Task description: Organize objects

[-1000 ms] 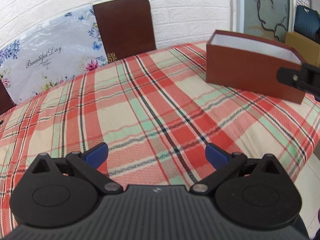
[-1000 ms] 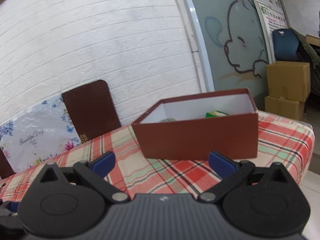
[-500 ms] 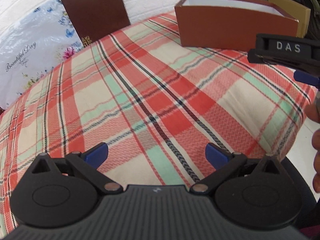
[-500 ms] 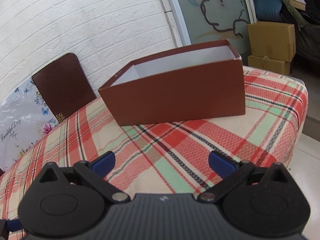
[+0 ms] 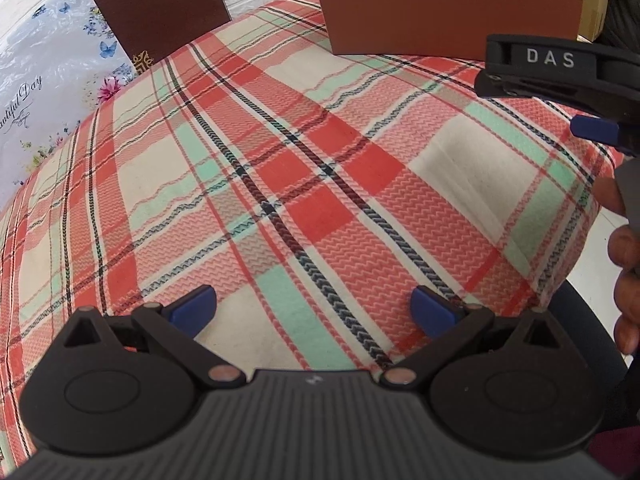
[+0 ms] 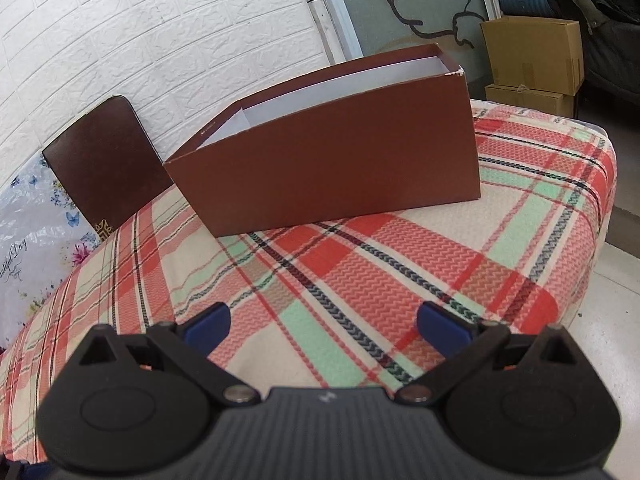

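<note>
With the brown box (image 6: 324, 156) standing at the far side of the plaid-covered table (image 5: 280, 184), both the left tongs (image 5: 312, 308) and right tongs (image 6: 324, 322) hang spread and empty, so the tidying seems finished unless another loose object remains.

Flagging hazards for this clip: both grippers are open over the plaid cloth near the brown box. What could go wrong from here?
1. The right gripper faces the brown box; a forward push could slide it along the plaid cloth.
2. The right gripper shows beside the left gripper in the left wrist view; they could collide.
3. The box's contents are hidden from here, so reaching in would be blind.
</note>
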The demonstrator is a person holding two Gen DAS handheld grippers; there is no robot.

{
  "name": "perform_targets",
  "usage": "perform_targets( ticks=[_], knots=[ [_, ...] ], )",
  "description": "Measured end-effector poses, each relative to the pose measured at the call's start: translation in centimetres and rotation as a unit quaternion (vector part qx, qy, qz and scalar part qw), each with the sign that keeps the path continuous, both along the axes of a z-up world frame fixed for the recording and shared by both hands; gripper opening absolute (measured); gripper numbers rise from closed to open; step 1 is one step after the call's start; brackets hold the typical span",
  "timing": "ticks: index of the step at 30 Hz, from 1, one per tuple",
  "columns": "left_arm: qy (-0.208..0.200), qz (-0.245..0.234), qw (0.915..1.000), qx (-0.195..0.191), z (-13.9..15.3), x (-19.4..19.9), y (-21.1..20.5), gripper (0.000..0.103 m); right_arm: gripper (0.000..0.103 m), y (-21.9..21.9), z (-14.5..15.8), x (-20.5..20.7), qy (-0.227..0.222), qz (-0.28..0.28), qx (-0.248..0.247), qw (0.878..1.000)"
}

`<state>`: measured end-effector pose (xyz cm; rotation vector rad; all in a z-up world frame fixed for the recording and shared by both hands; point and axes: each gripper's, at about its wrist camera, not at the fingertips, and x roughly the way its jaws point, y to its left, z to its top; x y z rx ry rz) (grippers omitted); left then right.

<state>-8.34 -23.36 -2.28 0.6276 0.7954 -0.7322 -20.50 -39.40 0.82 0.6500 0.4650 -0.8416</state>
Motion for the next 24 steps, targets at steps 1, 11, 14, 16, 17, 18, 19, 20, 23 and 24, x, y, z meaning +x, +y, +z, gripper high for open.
perform_targets(
  ticks=[1,11,14,16,17,18,19,20,23,24],
  knots=[
    [0.000,-0.001,1.0000,0.001,0.00,-0.06,-0.06,0.103,0.103,-0.04,-0.03,-0.02,0.000,0.000,-0.001,1.000],
    [-0.005,-0.010,0.9999,0.012,0.00,-0.55,-0.57,0.103,0.103,-0.47,-0.39,-0.18,-0.003,-0.001,0.005,1.000],
    [-0.006,-0.011,0.9998,0.014,0.02,-0.69,-0.66,0.103,0.103,-0.43,-0.42,-0.19,-0.004,0.000,0.004,1.000],
    [-0.007,-0.011,0.9998,0.014,0.03,-0.74,-0.70,0.103,0.103,-0.46,-0.44,-0.18,-0.005,0.000,0.004,1.000],
    [-0.006,-0.011,0.9998,0.014,0.05,-0.76,-0.71,0.103,0.103,-0.51,-0.45,-0.22,-0.005,0.001,0.005,1.000],
    [-0.006,-0.010,0.9998,0.014,0.05,-0.77,-0.72,0.103,0.103,-0.51,-0.46,-0.19,-0.005,0.001,0.006,1.000],
    [-0.006,-0.010,0.9998,0.014,0.06,-0.77,-0.73,0.103,0.103,-0.53,-0.48,-0.20,-0.005,0.001,0.006,1.000],
    [-0.006,-0.010,0.9998,0.014,0.04,-0.83,-0.77,0.103,0.103,-0.55,-0.48,-0.20,-0.005,0.001,0.006,1.000],
    [-0.006,-0.011,0.9998,0.014,0.06,-0.83,-0.77,0.103,0.103,-0.50,-0.48,-0.16,-0.006,0.000,0.006,1.000],
    [-0.006,-0.011,0.9998,0.014,0.04,-0.87,-0.79,0.103,0.103,-0.49,-0.48,-0.16,-0.006,0.000,0.006,1.000]
  ],
)
